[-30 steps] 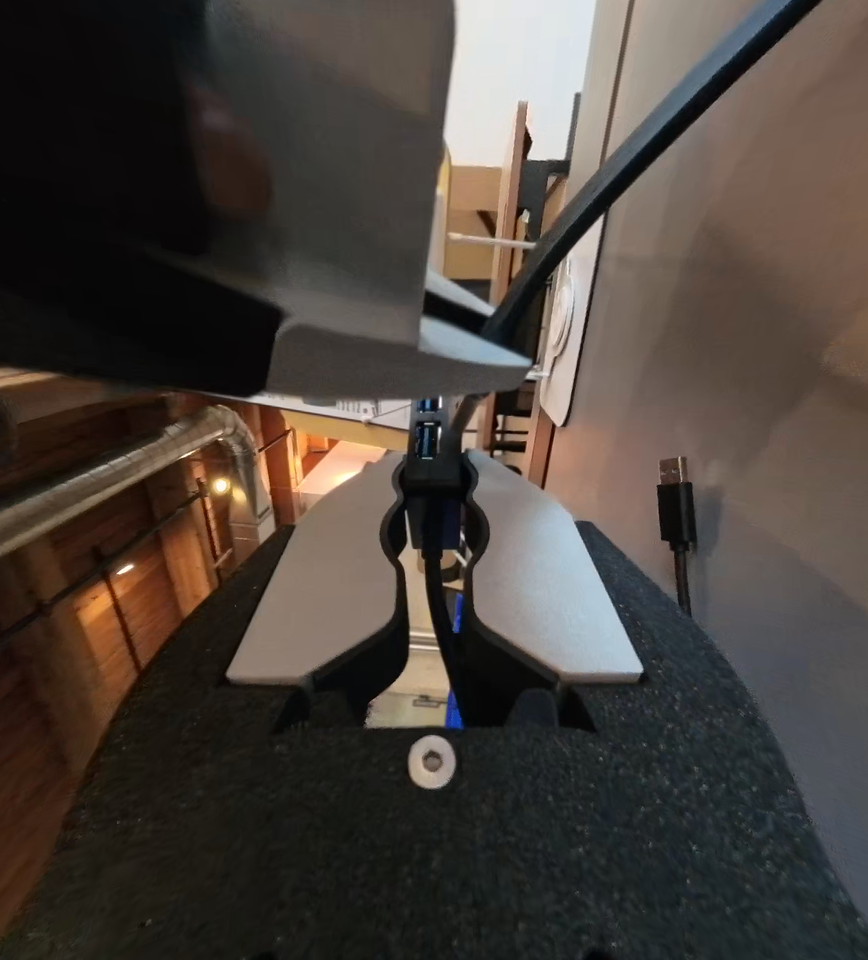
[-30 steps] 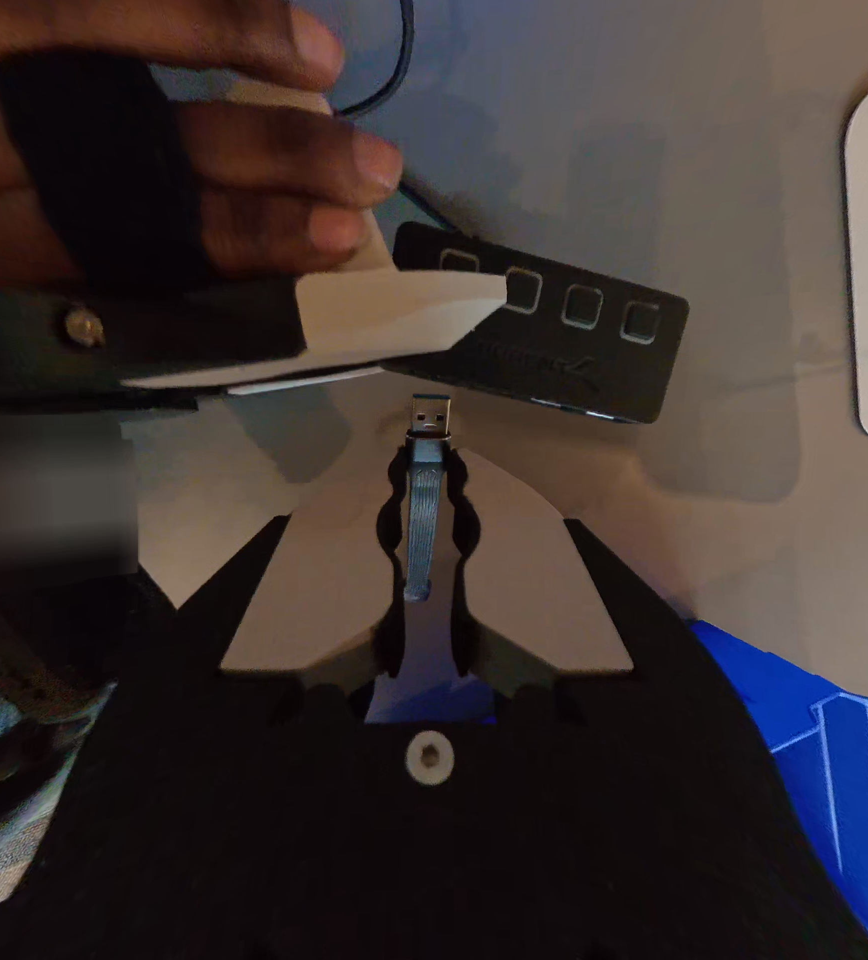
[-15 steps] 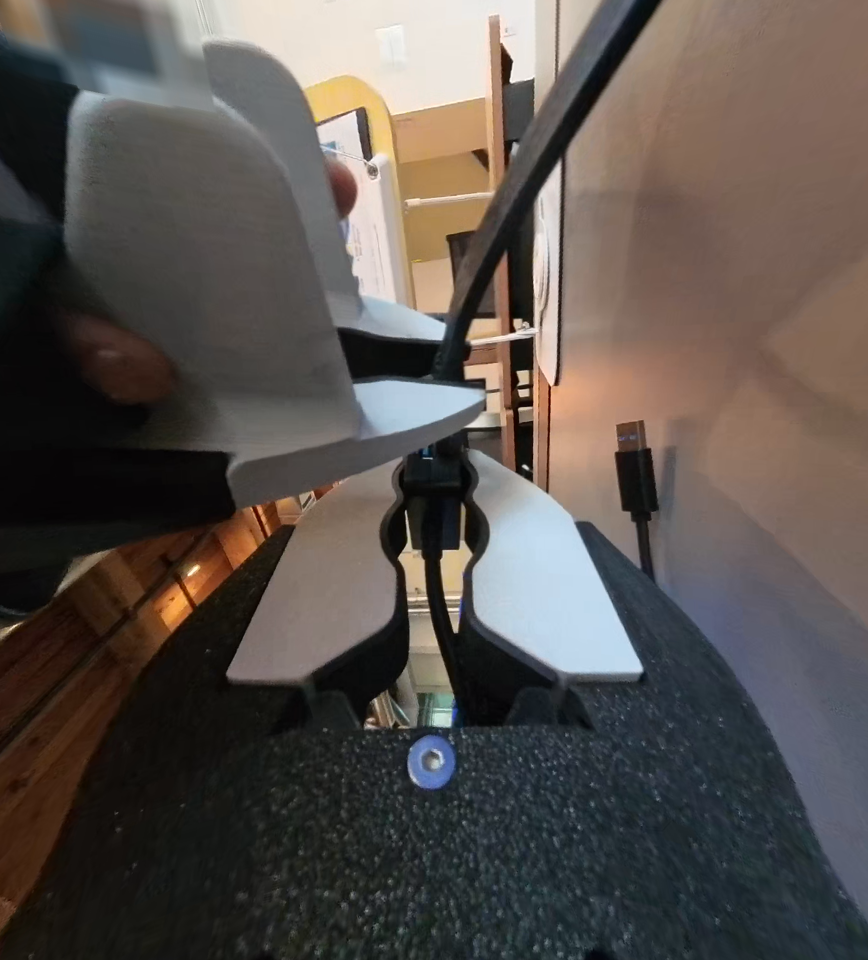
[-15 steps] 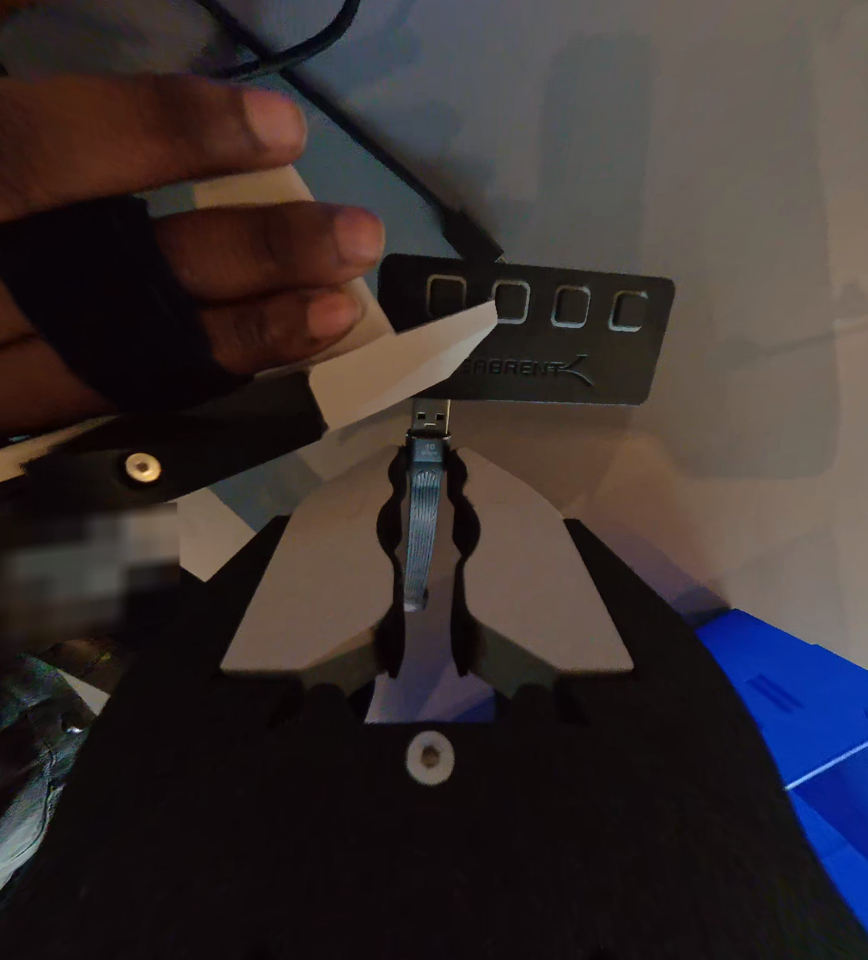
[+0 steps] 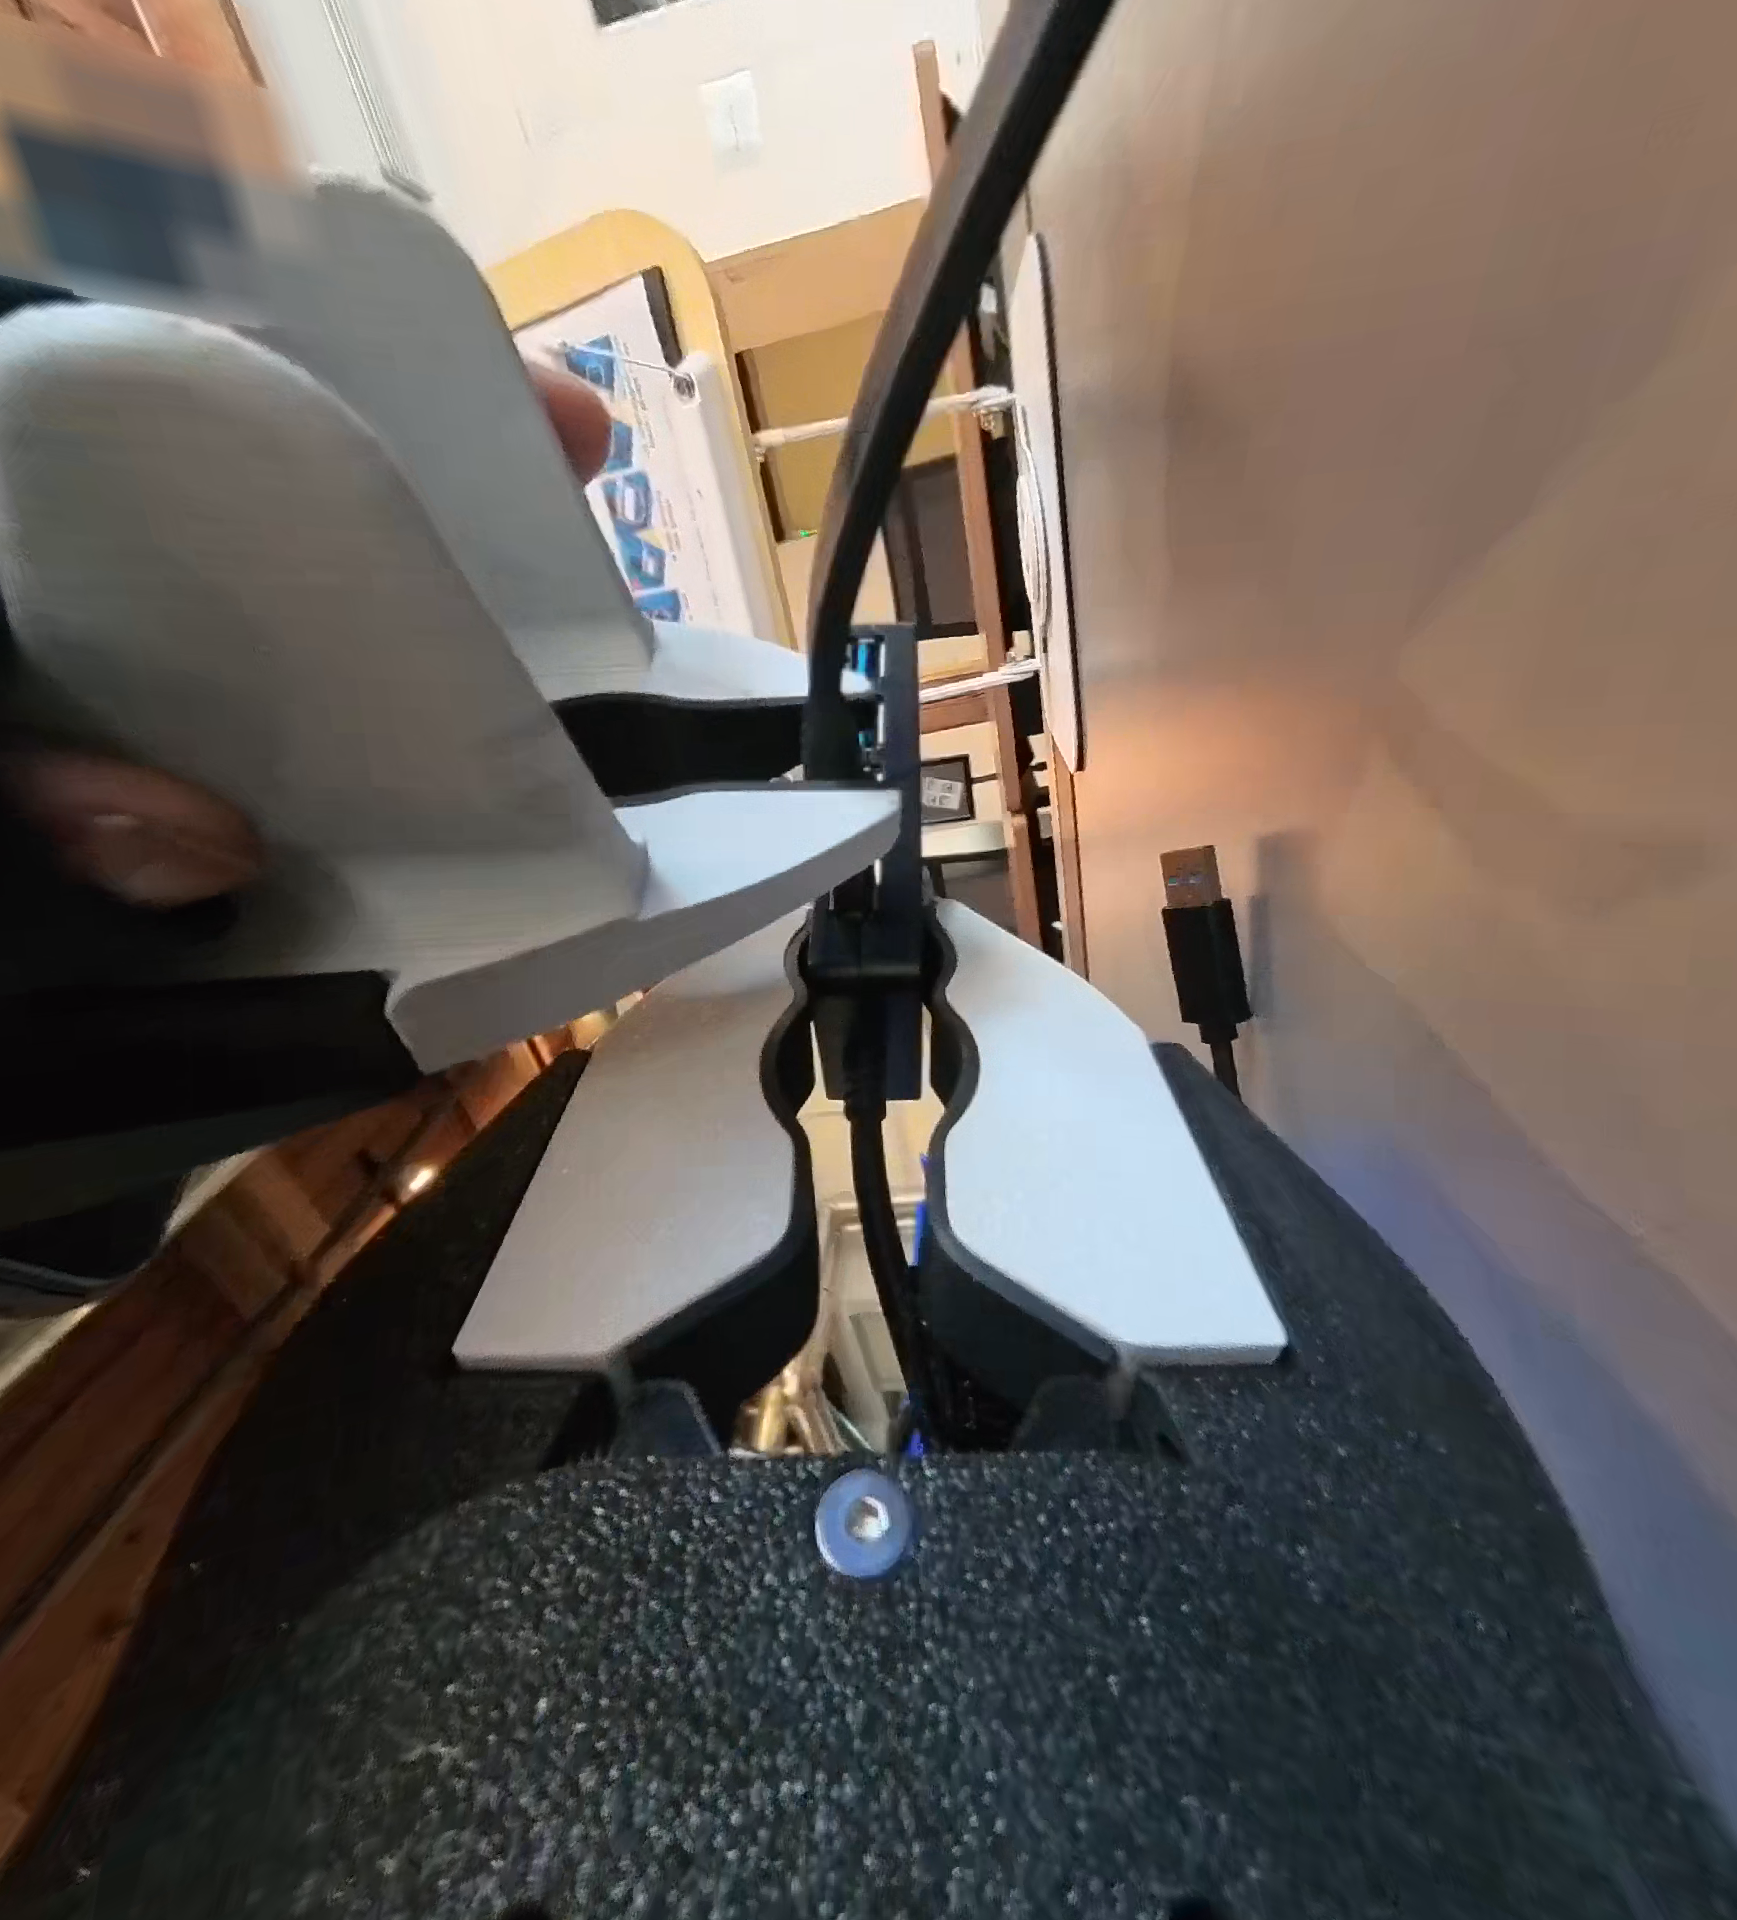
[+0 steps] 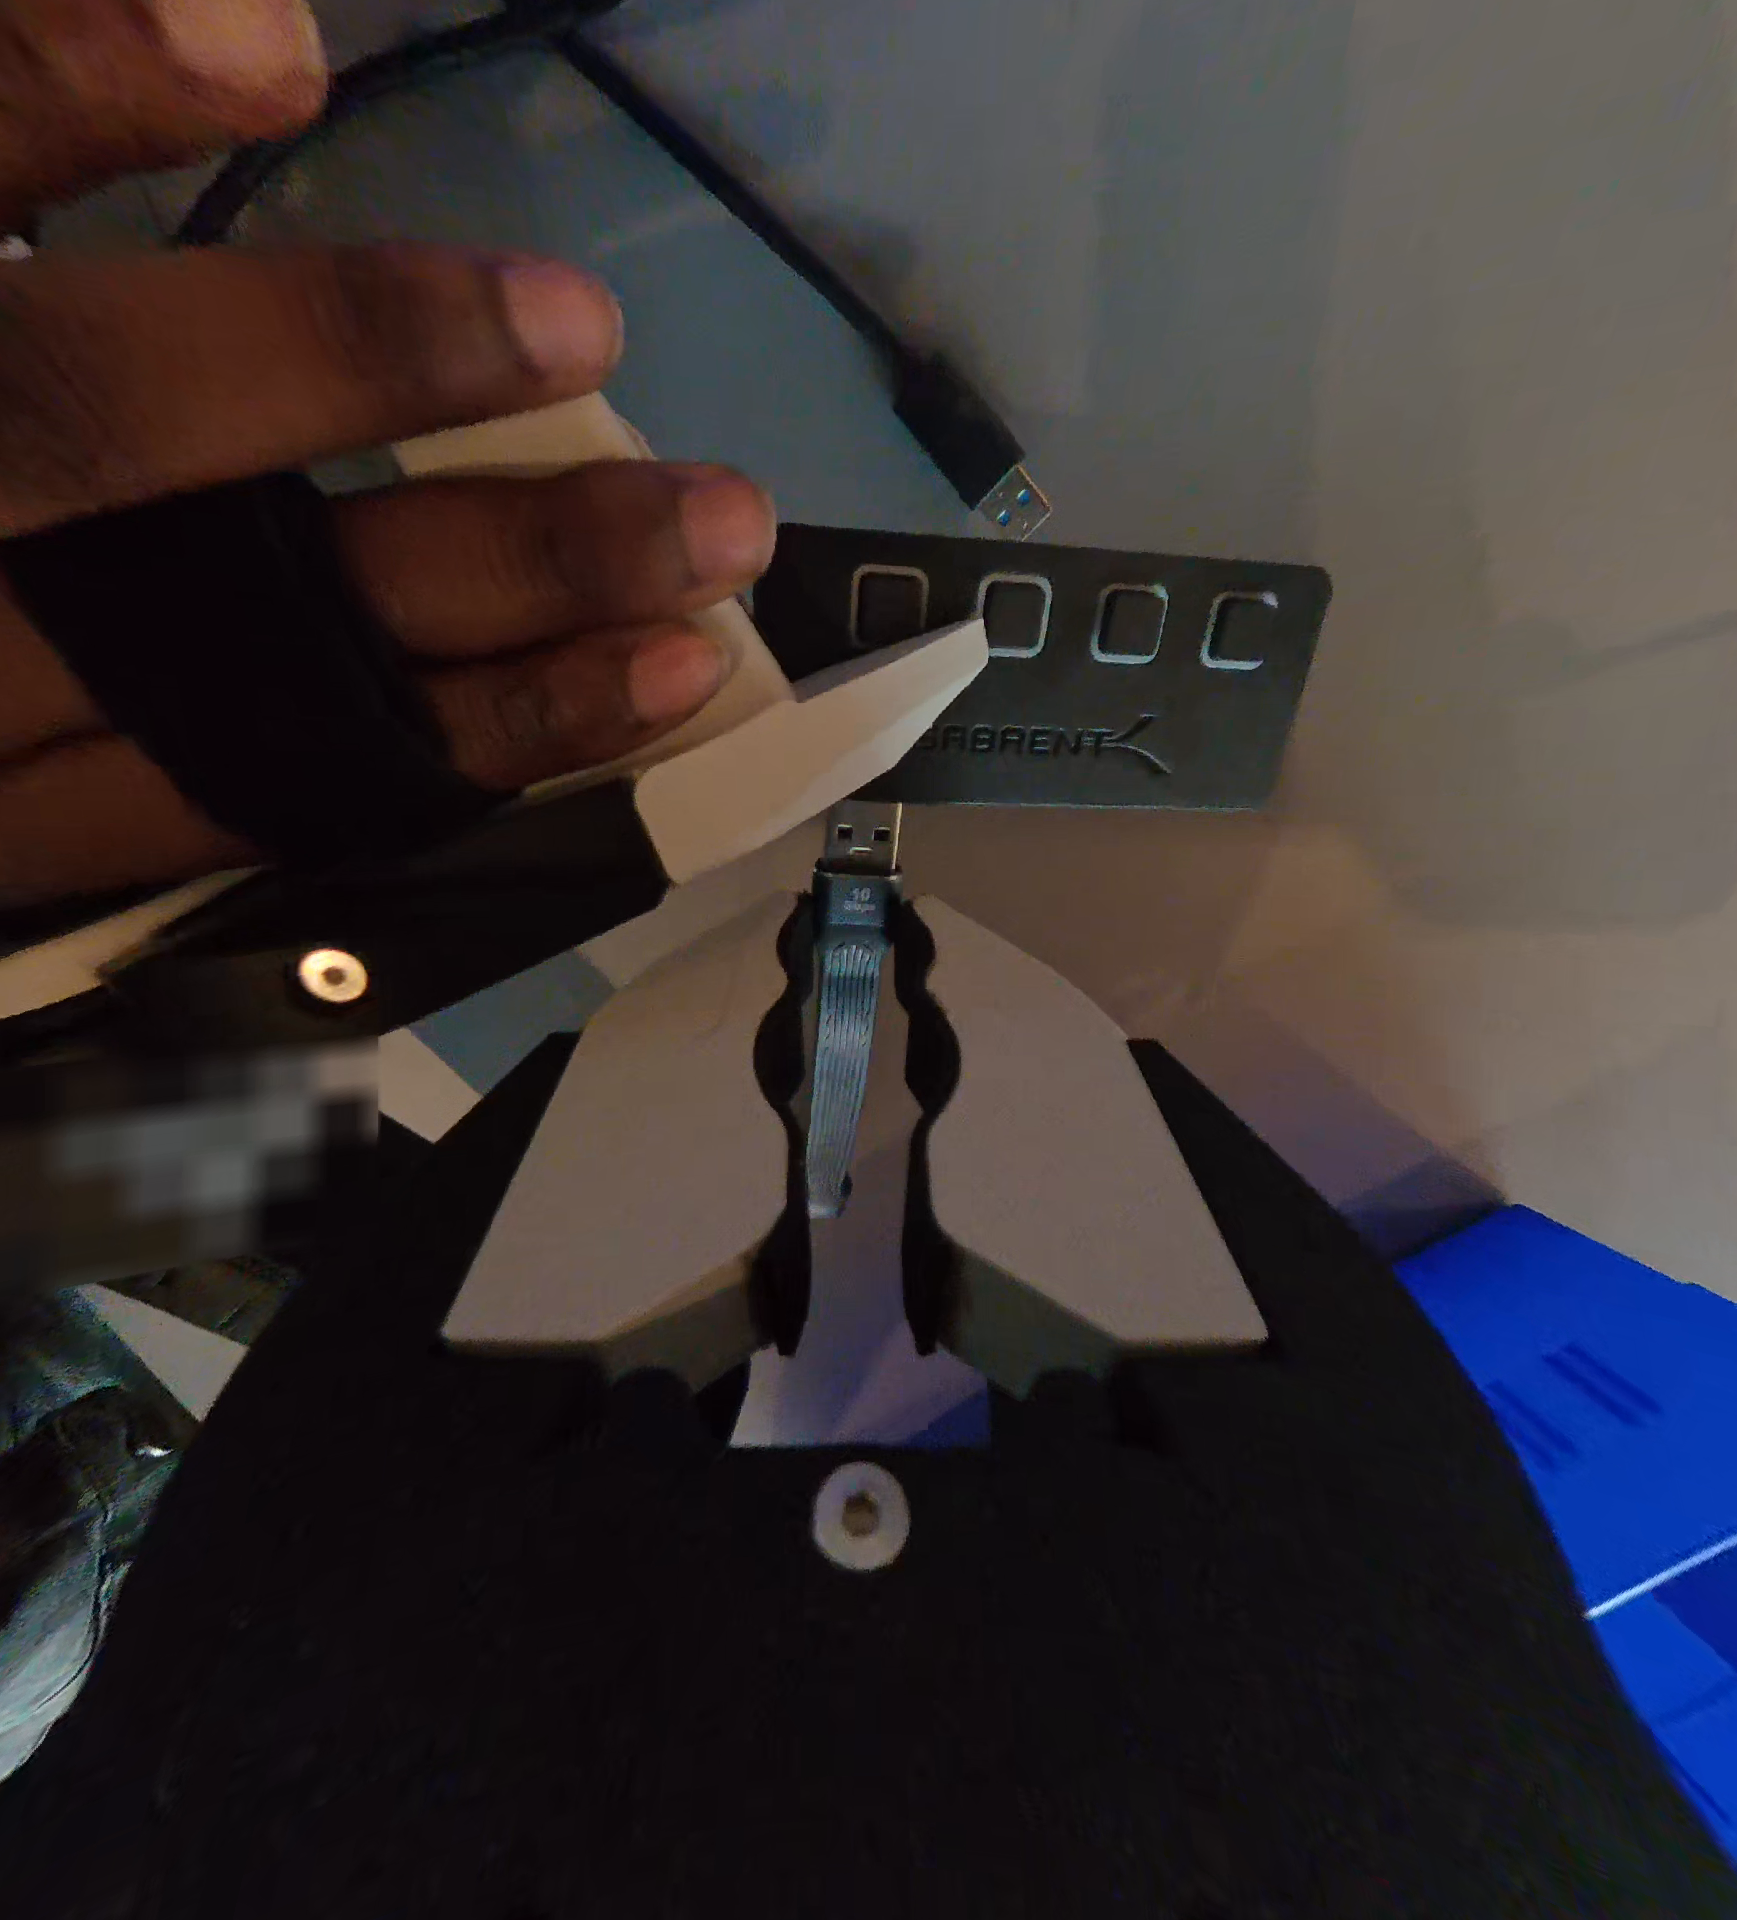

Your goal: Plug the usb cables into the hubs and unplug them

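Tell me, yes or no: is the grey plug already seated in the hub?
No. In the right wrist view the grey plug's metal tip sits at the hub's edge, most of its shell still exposed.

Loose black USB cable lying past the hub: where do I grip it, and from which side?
Probably grip the loose black cable by its moulded plug housing, behind the metal tip. It lies flat on the table, tip close to the hub, so come from above, fingers across its long sides, leaving the tip clear.
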`<move>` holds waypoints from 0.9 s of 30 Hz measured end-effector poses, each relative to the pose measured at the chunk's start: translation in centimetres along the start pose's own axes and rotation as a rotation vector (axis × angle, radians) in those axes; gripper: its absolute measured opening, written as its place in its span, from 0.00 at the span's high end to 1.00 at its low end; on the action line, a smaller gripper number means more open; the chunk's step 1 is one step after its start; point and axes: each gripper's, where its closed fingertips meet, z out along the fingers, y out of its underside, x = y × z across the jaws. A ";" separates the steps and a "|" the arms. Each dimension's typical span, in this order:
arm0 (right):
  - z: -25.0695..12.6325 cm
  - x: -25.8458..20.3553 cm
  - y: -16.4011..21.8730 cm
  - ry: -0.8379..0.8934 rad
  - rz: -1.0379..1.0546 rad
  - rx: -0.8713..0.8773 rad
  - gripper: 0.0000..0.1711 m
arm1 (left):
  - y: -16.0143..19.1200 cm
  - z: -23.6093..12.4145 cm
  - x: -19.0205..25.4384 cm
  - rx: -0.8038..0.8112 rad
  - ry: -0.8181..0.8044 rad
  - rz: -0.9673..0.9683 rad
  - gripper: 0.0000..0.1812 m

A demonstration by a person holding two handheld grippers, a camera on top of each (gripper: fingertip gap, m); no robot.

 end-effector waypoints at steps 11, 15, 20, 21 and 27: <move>0.5 -0.2 0.5 -0.031 0.016 0.024 0.92 | -0.6 -0.1 1.0 0.050 0.043 -0.024 0.91; 0.8 -0.4 0.1 -0.070 0.047 0.058 0.92 | -0.8 -0.3 0.7 0.080 0.040 -0.087 0.91; 1.0 -0.4 0.1 -0.050 0.022 0.082 0.92 | -1.1 -0.4 1.3 0.105 0.084 -0.123 0.91; 1.0 -0.4 0.1 -0.049 0.020 0.088 0.92 | -1.1 -0.4 1.3 0.111 0.086 -0.133 0.91; 0.9 -0.3 0.2 -0.032 0.005 0.087 0.92 | -1.3 -0.5 1.4 0.123 0.102 -0.159 0.91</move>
